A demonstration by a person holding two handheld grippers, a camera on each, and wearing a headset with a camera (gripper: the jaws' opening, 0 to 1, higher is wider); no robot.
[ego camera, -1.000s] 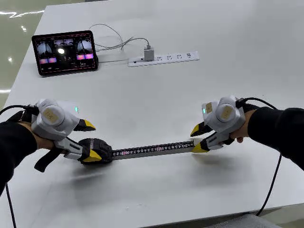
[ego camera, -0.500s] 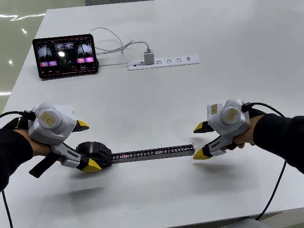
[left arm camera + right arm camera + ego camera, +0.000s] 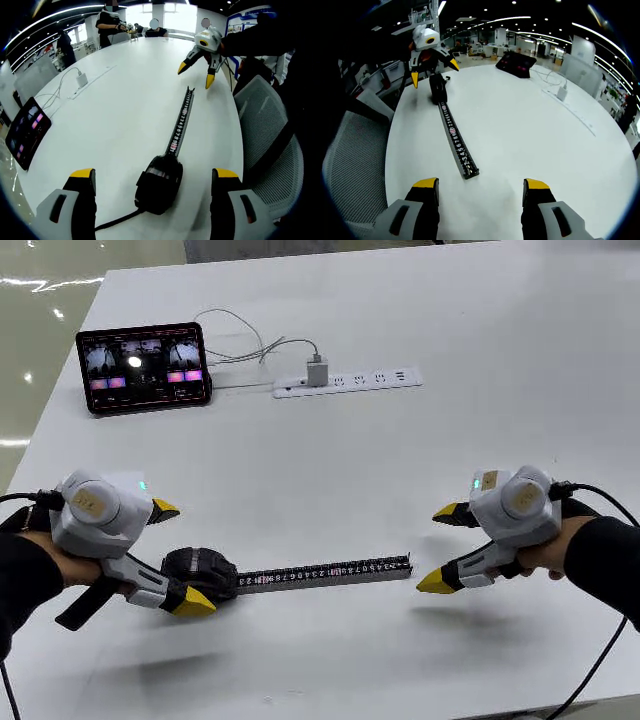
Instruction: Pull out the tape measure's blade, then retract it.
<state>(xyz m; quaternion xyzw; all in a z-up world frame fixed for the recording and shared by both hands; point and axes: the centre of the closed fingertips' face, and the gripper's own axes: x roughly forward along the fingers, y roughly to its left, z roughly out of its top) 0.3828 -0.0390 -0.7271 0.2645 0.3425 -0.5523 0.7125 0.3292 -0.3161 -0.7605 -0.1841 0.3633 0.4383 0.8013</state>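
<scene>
black and squat, the tape measure's case [image 3: 200,572] lies on the white table [image 3: 330,460], and its blade [image 3: 325,573] runs out flat from the case toward the right gripper [image 3: 441,546]. a second ago that gripper's jaws were at the blade's far end. now it has let go and drawn back, so the hooked tip lies bare on the table with a clear gap between it and the yellow fingertips [image 3: 435,582]. about the same length of blade shows out of the case as before, and it has not sprung back on release. i judge the pull-out done and the retraction still to come. since the blade stays out on its own, it probably needs a lock freed at the case.

the right gripper's jaws stand wide apart, holding and touching nothing. the left gripper [image 3: 178,555] is spread wide too, one jaw on either side of the case. in the left gripper view the case sits mid-gap, clear of both jaws, so it is bracketed rather than gripped. in the head view the nearer yellow tip lies close against the case's side, and i cannot tell whether it touches. well beyond the case sit a tablet [image 3: 145,365] and a power strip [image 3: 350,382].
</scene>
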